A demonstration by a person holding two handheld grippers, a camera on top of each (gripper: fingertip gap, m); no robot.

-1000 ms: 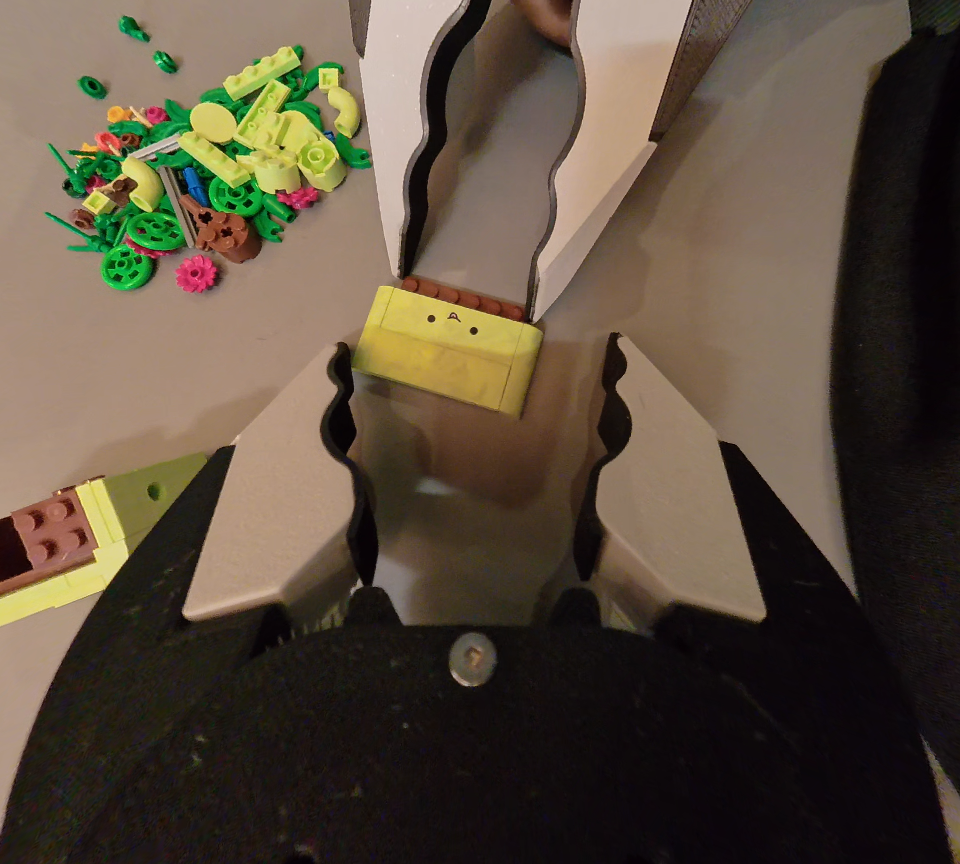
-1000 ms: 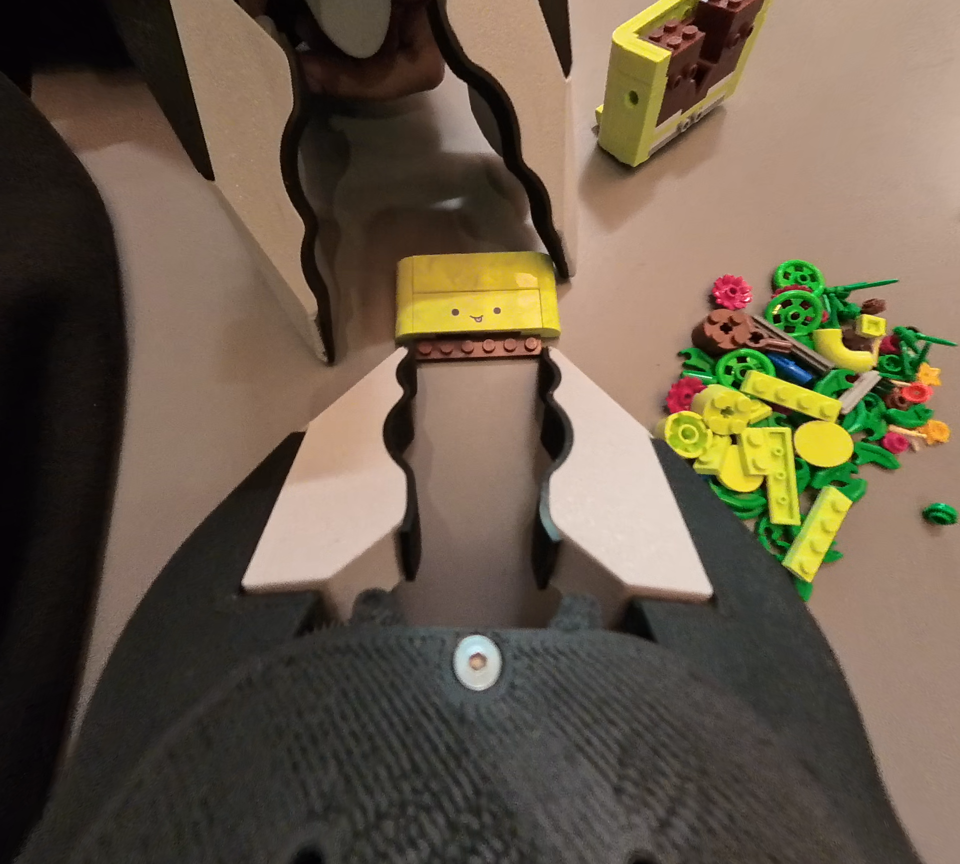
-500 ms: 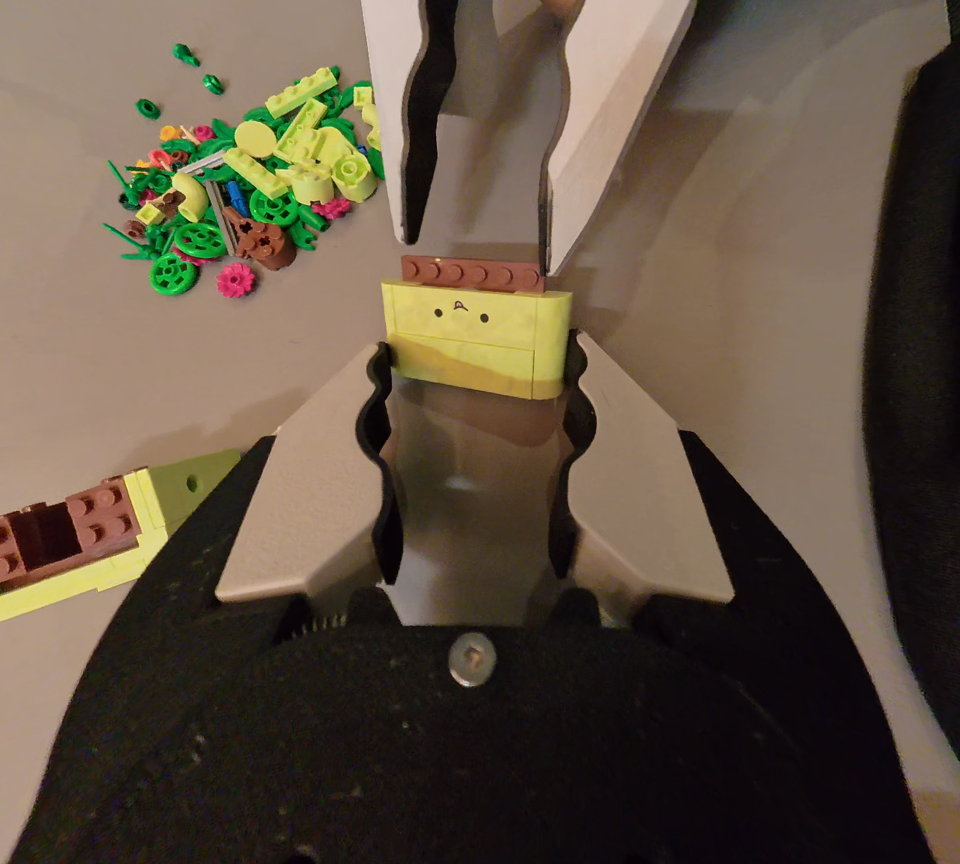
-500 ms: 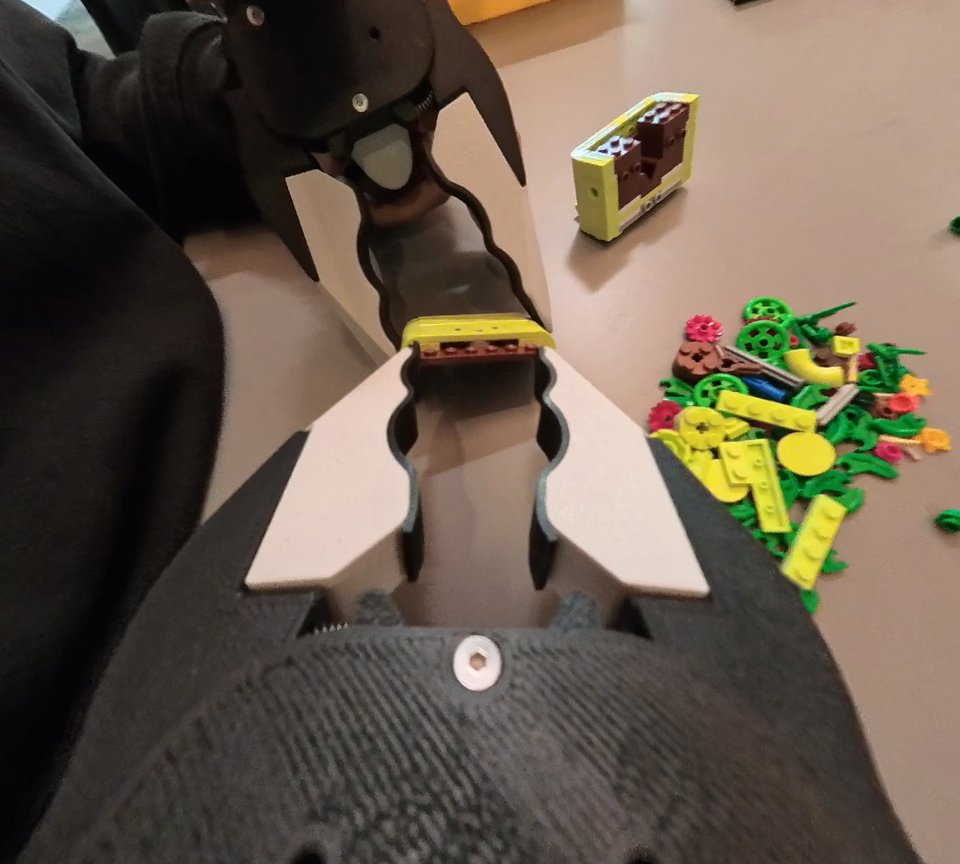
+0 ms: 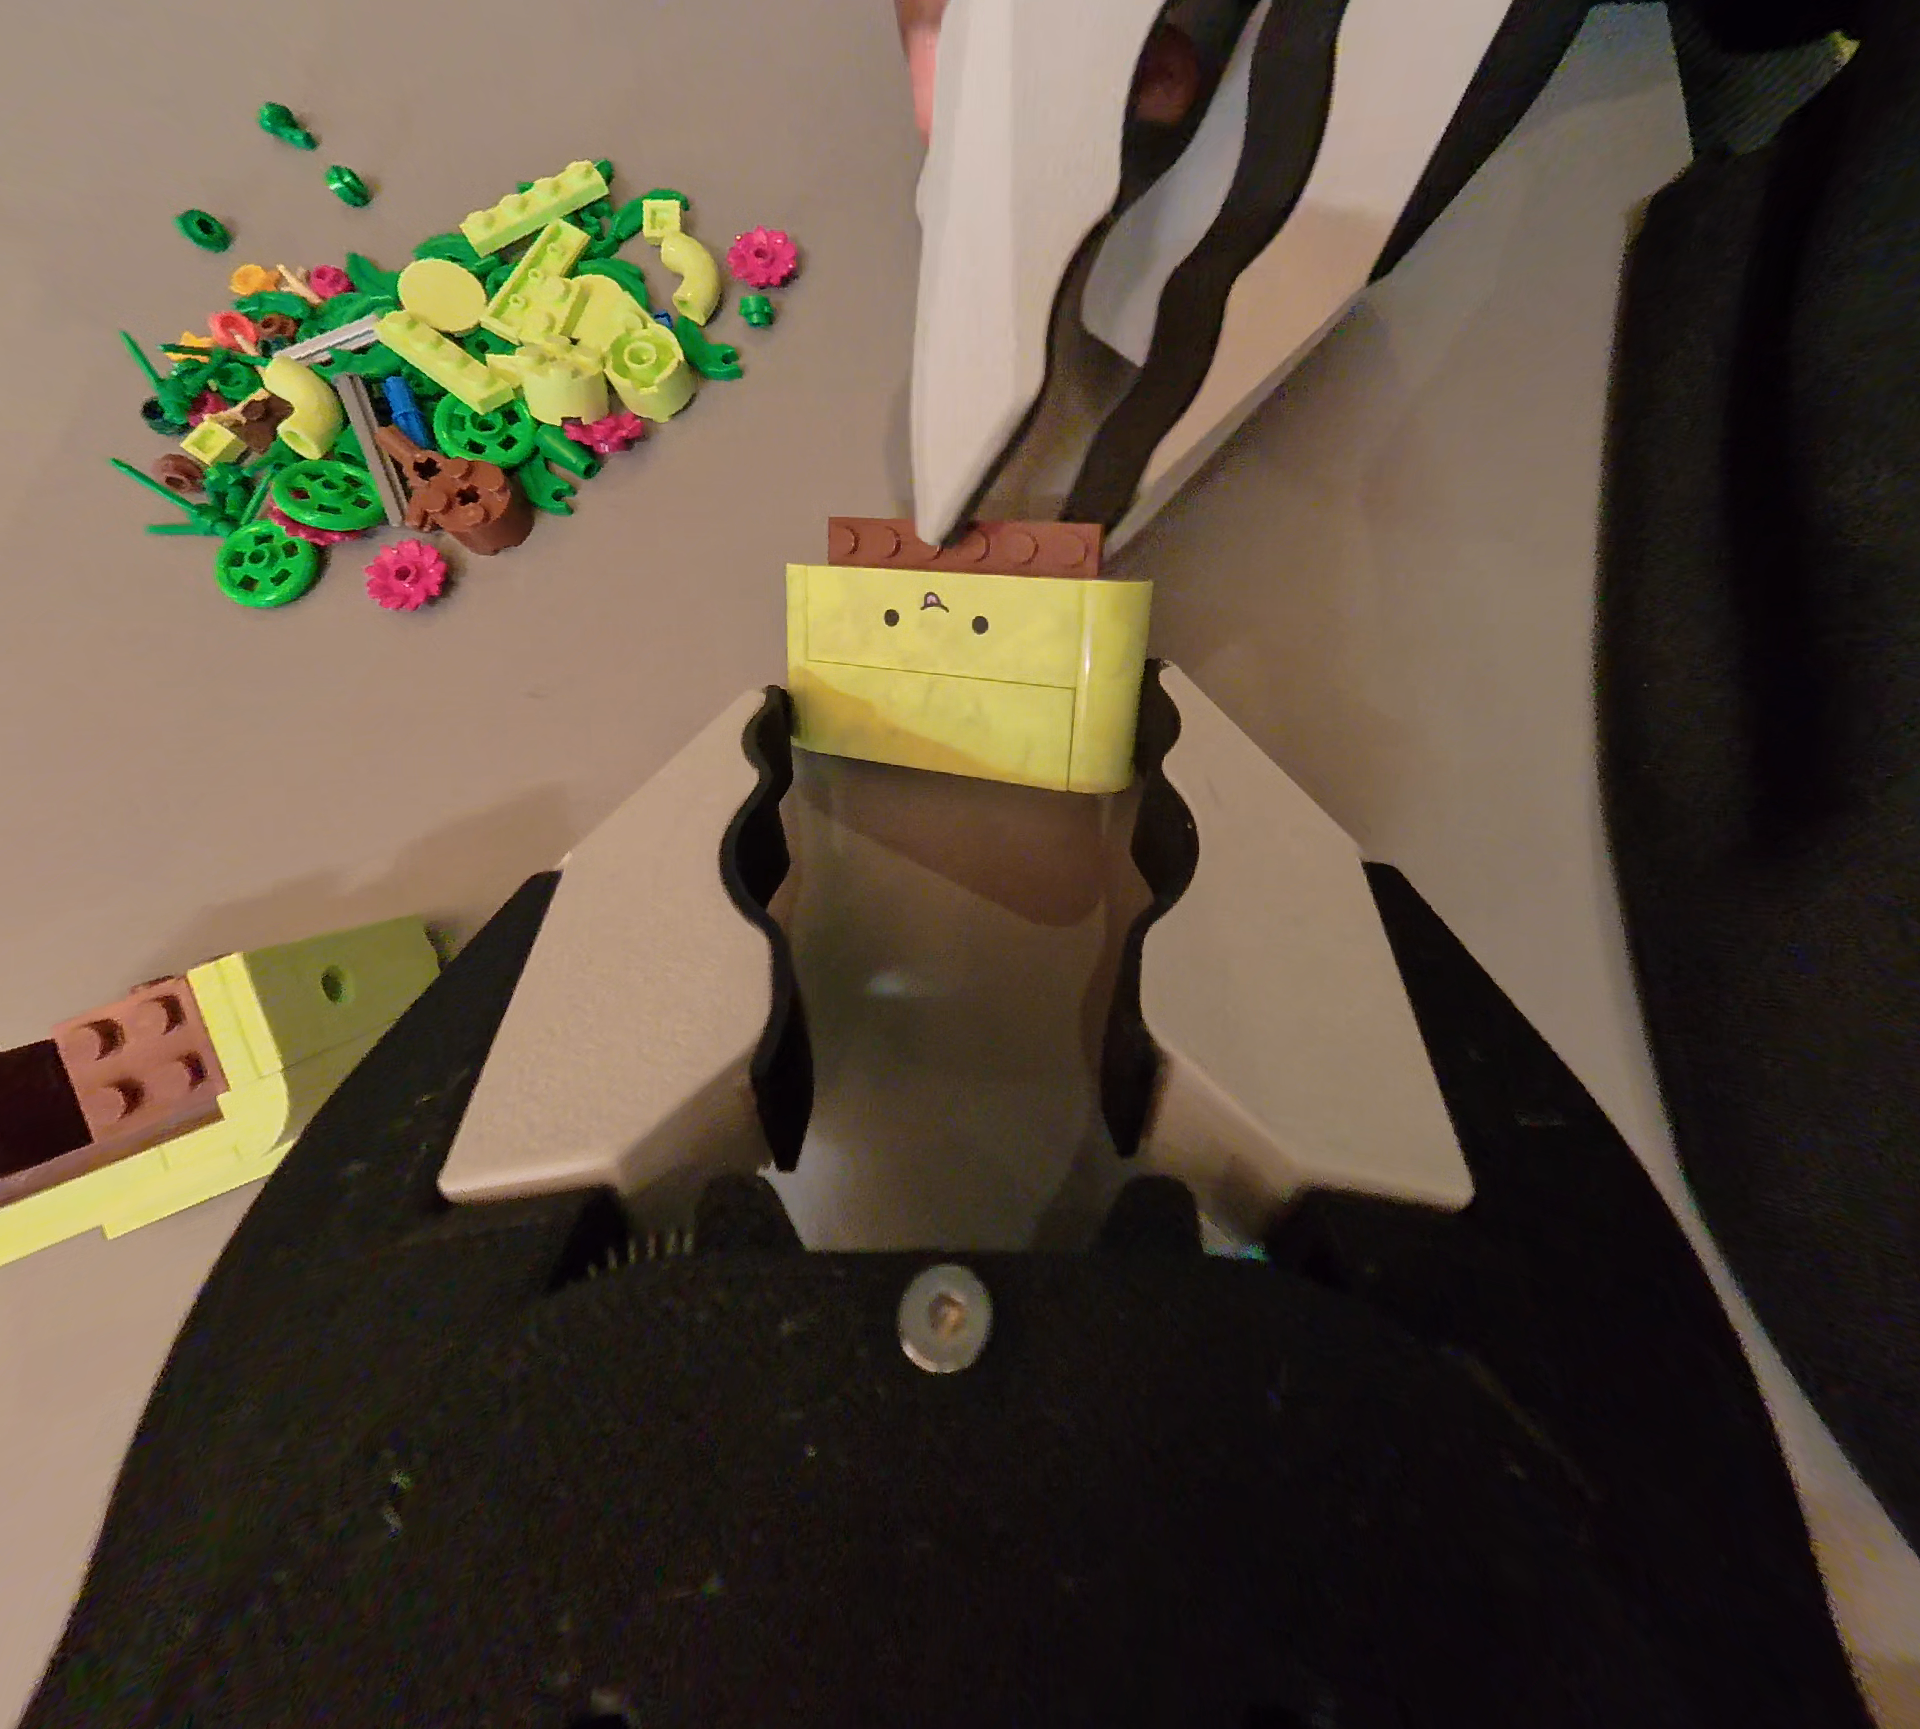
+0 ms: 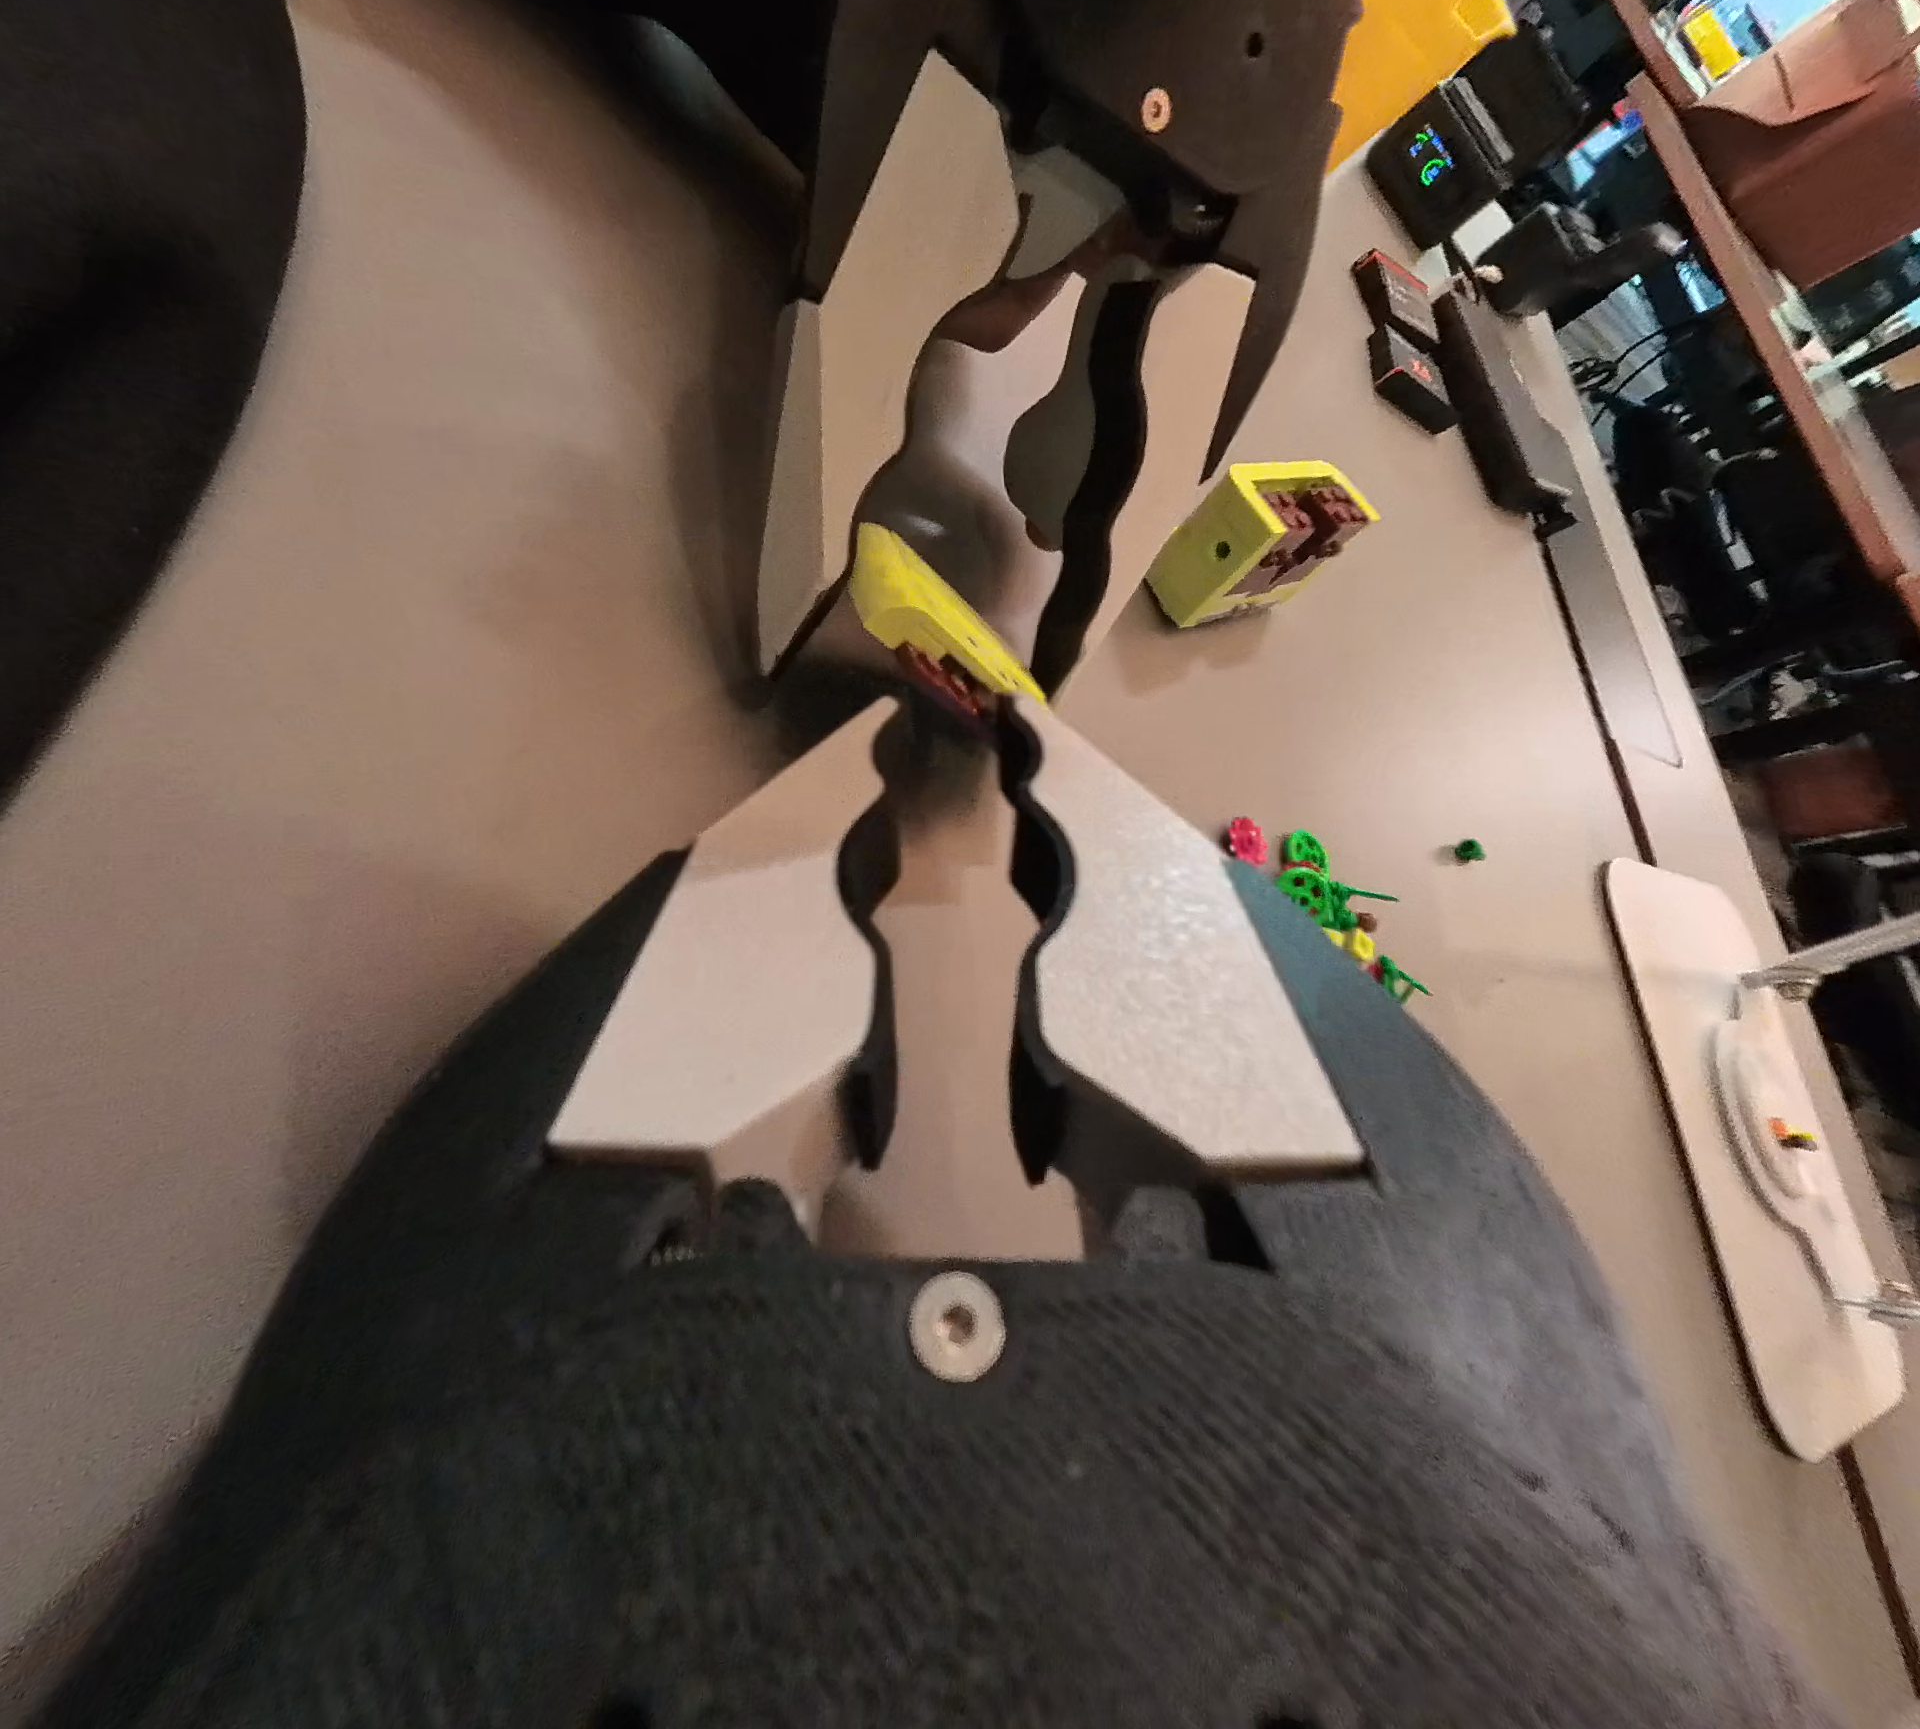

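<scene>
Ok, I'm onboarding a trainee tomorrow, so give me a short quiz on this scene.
1. True or false: the left gripper clasps the lime block by its two sides.
2. What colour is the studded plate attached to that block? A red, B brown, C blue.
3. Fill in: in the left wrist view, the loose pile of pieces lies to the ____ of the block.
Key: 1 true; 2 B; 3 left.
</scene>
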